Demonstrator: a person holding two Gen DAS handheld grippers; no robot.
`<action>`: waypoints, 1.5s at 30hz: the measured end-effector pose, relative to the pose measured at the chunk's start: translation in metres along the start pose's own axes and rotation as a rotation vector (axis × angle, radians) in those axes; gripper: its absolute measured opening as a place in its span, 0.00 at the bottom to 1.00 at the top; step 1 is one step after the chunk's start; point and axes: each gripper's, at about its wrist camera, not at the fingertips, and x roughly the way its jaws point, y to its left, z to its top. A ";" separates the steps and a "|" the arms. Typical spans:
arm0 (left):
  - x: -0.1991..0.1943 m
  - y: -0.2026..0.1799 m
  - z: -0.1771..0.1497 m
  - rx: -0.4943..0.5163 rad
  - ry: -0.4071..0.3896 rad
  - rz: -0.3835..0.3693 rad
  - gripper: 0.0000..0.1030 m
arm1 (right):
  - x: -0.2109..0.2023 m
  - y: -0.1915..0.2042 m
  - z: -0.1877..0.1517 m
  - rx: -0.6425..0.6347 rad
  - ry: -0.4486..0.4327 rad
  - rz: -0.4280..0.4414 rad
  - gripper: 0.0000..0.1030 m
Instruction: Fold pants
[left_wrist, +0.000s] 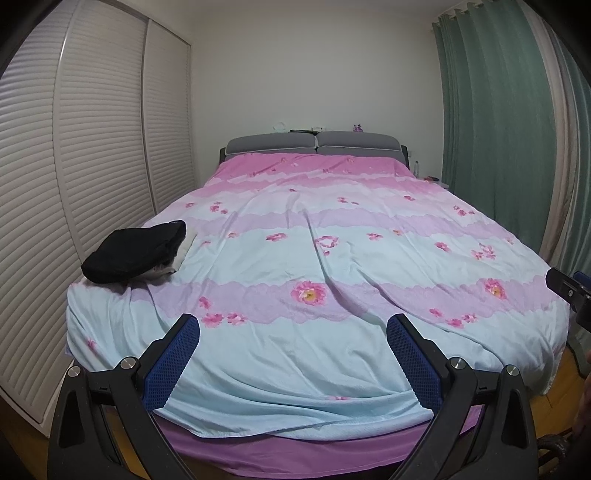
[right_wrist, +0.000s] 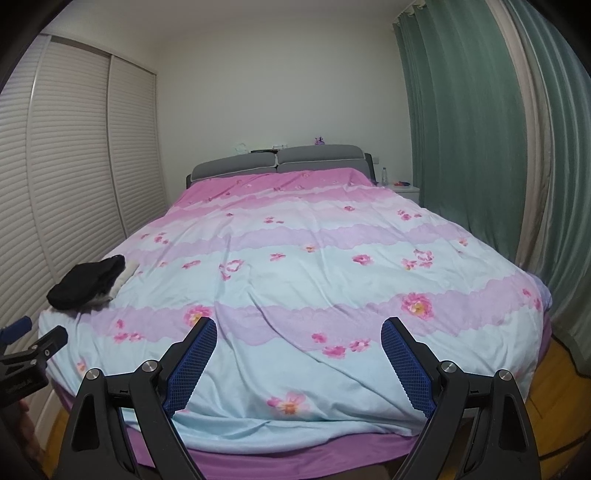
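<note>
A black bundle of pants (left_wrist: 135, 254) lies on top of a light garment at the front left corner of the bed (left_wrist: 332, 362); it also shows in the right wrist view (right_wrist: 86, 288). My left gripper (left_wrist: 293, 323) is open and empty, held above the foot of the bed, well right of the pants. My right gripper (right_wrist: 299, 326) is open and empty, over the foot of the bed, far right of the pants. The right gripper's body shows at the left wrist view's right edge (left_wrist: 570, 291); the left gripper shows at the right wrist view's left edge (right_wrist: 33, 350).
The bed (right_wrist: 332, 413) has a floral pink and light-blue cover and a grey headboard (left_wrist: 314, 144). White louvred wardrobe doors (left_wrist: 92, 147) stand close on the left. Green curtains (left_wrist: 498, 129) hang on the right. A nightstand (right_wrist: 404, 190) stands by the headboard. Wooden floor (right_wrist: 554, 369) lies around.
</note>
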 end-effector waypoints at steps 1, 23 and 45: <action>0.000 0.000 0.000 0.002 -0.003 0.002 1.00 | 0.000 0.000 0.000 0.001 0.000 0.000 0.88; -0.004 -0.002 -0.001 0.007 -0.032 0.013 1.00 | 0.000 0.001 -0.002 -0.008 0.002 -0.001 0.88; -0.012 -0.012 0.001 0.013 -0.057 -0.005 1.00 | 0.001 0.000 -0.002 -0.009 -0.001 -0.001 0.88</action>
